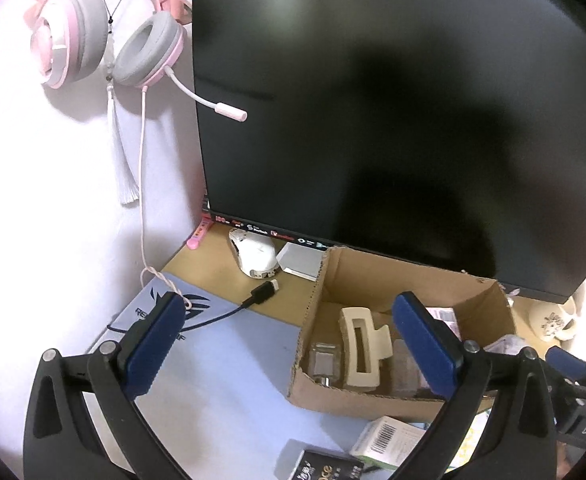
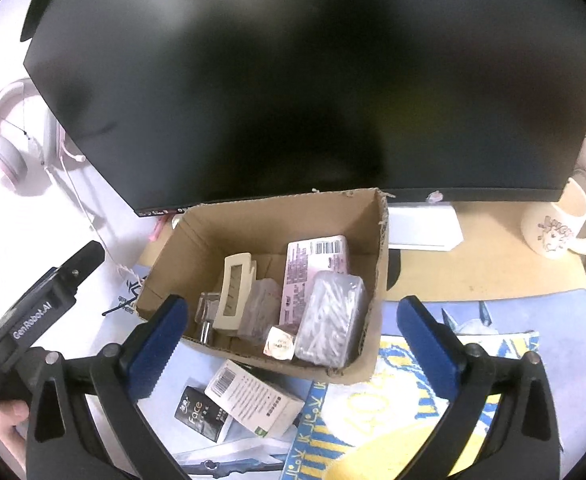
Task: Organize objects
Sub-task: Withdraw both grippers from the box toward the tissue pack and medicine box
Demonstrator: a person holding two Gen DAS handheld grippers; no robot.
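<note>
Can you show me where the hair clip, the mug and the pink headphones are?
hair clip [image 2: 233,292]: right wrist view, its flat back.
mug [image 2: 553,236]: right wrist view, its picture side.
pink headphones [image 1: 149,52]: left wrist view, grey ear pad.

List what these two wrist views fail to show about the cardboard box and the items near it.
- Small clear glass bottle, right wrist view: partly behind the cream hair claw clip.
- Brown cardboard box, left wrist view: its right side is hidden behind the left gripper's finger.
- Black carton, left wrist view: cut off by the bottom edge.
- White barcoded carton, right wrist view: print too small to read.
</note>
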